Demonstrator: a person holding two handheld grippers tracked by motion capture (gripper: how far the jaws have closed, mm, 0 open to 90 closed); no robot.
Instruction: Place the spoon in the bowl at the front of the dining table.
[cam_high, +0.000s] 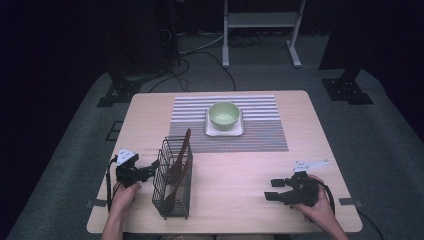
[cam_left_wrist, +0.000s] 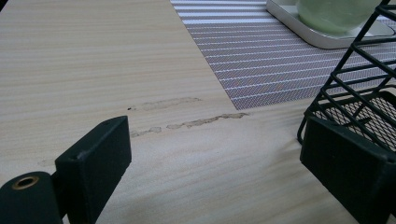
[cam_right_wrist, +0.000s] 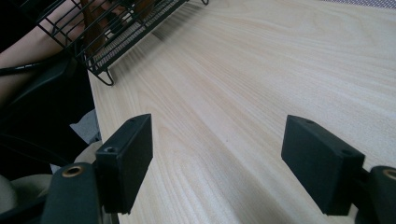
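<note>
Likely light and stiff, the wire utensil basket (cam_high: 172, 182) suits a rim grip; left gripper (cam_high: 152, 170) and right gripper (cam_high: 272, 189) gape wide, both empty.

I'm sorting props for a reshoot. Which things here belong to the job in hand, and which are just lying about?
In the job:
- black wire basket, next to the left gripper
- brown wooden utensils standing in it

Lying about:
- green bowl
- white square plate under the bowl
- striped placemat
- right gripper, open over bare table
</note>
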